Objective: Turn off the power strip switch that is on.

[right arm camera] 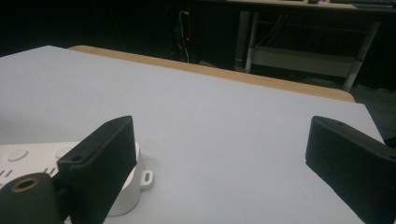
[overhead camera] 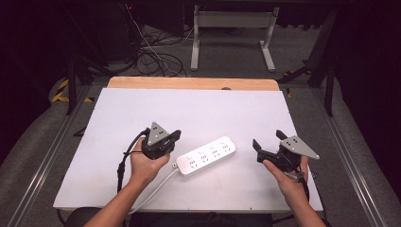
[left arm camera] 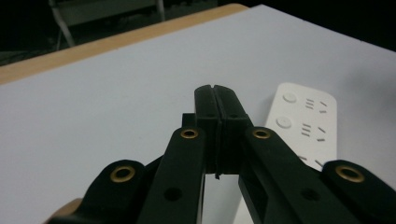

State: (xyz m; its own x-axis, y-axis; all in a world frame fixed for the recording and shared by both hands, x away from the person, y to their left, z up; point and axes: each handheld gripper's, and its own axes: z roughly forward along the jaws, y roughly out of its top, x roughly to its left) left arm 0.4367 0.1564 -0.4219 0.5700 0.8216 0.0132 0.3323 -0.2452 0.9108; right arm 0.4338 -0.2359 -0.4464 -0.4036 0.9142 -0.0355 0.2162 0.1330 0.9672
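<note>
A white power strip (overhead camera: 207,155) is lying on the bench (overhead camera: 142,109) between both claws. The left claw (overhead camera: 176,135) is sitting pressed together, empty. The right claw (overhead camera: 267,140) is gaping apart, gripping nothing.

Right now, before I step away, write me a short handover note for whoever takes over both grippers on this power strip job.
Left gripper: jaws pressed shut on nothing, just left of the power strip, close to its cable end.
Right gripper: jaws wide open, holding nothing, off the strip's right end with a gap between.
Power strip: lies flat and slanted on the white board, sockets up, its white cable trailing to the near edge. No plug is in any socket.
Done: both grippers brought beside the strip.
Left: nothing is gripped yet; probably close in and take hold of the strip.
</note>
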